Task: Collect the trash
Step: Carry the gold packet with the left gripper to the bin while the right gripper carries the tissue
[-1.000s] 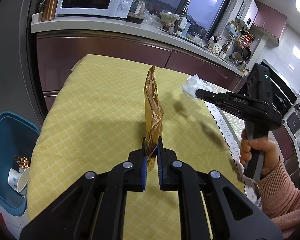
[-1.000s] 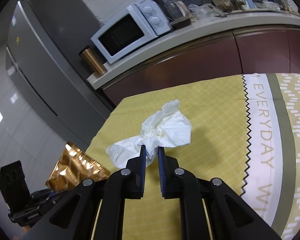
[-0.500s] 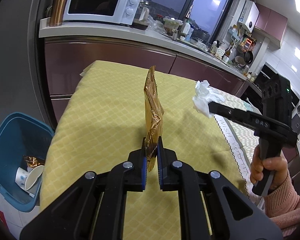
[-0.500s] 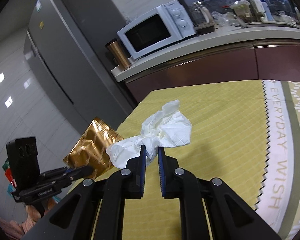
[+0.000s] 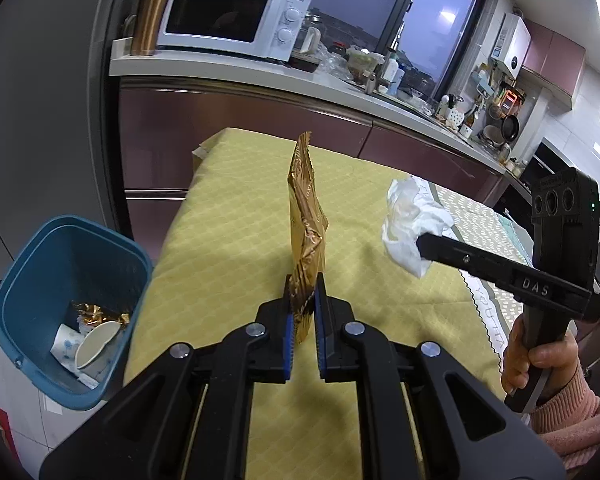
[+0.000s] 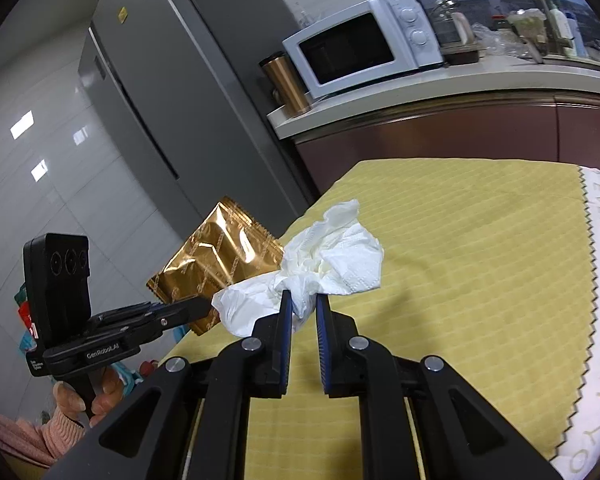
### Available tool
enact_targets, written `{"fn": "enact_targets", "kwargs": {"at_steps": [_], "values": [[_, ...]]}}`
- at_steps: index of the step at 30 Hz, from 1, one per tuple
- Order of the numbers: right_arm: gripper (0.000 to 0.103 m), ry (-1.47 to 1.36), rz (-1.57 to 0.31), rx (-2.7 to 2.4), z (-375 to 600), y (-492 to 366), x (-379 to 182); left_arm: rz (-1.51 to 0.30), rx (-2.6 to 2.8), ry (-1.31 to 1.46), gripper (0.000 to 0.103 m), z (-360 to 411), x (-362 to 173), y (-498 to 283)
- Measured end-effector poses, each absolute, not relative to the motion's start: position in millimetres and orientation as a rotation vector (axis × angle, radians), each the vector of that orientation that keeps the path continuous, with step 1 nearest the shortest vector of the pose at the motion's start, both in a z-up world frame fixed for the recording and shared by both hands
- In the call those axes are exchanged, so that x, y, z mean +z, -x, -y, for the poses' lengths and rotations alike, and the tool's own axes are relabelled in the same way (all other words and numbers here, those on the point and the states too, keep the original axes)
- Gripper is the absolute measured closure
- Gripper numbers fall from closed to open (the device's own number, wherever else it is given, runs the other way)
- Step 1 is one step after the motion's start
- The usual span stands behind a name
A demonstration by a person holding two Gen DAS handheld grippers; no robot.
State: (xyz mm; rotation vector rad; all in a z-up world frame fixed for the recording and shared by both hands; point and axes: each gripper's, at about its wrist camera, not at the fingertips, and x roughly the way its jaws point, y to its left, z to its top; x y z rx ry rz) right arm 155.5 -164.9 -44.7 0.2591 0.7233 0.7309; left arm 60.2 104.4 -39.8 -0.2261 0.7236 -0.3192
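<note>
Left wrist view shows my left tongs clenched on the gold wrapper, right tongs gripping the crumpled tissue above the bench — next, I reckon, swing both over the blue bin.

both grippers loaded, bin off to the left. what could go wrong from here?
1. The left gripper pinches only the gold wrapper's bottom edge; it could slip out mid-swing.
2. The blue bin sits below the table edge; an early release lands on cloth or floor.
3. The tissue hangs loosely from the right gripper.
</note>
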Motion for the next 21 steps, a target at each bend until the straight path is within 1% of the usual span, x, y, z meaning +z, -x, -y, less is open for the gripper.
{"fn": "enact_targets", "kwargs": {"at_steps": [21], "values": [[0.093,-0.148,-0.776,0.892,80,-149,-39,-0.702,-0.161,0.276,0.094,-184,-40,-28]]}}
